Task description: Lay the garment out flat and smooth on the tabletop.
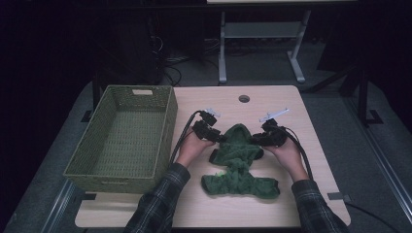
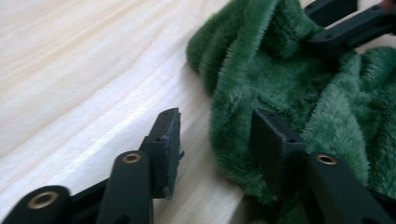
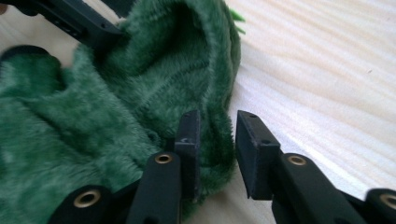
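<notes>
You're early on — the fluffy green fleece garment point(image 1: 239, 165) lies crumpled mid-table, both grippers, left point(image 2: 215, 140) and right point(image 3: 217, 151), open astride its far edge, the woven green basket point(image 1: 124, 136) at the table's left edge unfilled.

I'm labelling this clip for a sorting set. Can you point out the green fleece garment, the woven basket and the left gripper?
green fleece garment point(image 1: 241, 162), high view, crumpled middle of the fabric.
woven basket point(image 1: 164, 133), high view, right-hand wall.
left gripper point(image 2: 215, 140), left gripper view, midway between its fingertips.
</notes>
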`<action>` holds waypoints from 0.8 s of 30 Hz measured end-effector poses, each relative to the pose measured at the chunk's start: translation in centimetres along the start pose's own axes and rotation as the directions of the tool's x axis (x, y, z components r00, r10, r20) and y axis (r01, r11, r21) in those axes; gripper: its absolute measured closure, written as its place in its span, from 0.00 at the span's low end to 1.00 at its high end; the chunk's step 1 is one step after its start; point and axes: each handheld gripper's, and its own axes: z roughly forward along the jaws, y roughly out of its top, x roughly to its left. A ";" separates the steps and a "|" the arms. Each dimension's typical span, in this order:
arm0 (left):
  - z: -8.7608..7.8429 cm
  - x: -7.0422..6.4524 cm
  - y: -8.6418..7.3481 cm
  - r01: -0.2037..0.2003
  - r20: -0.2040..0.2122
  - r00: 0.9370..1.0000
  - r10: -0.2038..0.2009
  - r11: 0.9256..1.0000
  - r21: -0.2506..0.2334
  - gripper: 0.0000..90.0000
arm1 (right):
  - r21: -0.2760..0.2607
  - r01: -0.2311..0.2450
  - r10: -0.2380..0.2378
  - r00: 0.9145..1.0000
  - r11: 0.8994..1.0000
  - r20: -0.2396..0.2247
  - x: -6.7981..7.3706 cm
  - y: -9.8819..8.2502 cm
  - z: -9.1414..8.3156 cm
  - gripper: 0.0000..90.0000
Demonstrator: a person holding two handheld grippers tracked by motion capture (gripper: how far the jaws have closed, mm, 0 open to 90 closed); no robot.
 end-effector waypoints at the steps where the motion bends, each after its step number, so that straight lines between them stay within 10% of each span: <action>1: 0.2 -0.1 0.0 -0.013 0.004 1.000 0.013 1.000 0.017 0.60 | 0.004 -0.002 0.002 1.000 1.000 -0.003 0.0 0.0 0.1 0.81; 9: 0.7 -0.6 -0.4 -0.061 0.004 0.998 0.061 0.996 0.063 0.94 | 0.039 0.014 -0.014 1.000 0.999 0.007 0.1 -0.4 0.4 0.95; 24: -1.3 -0.1 1.4 -0.095 -0.162 0.984 0.078 0.990 -0.101 0.97 | -0.091 -0.007 0.017 0.995 0.996 0.103 -2.4 0.0 -3.0 0.97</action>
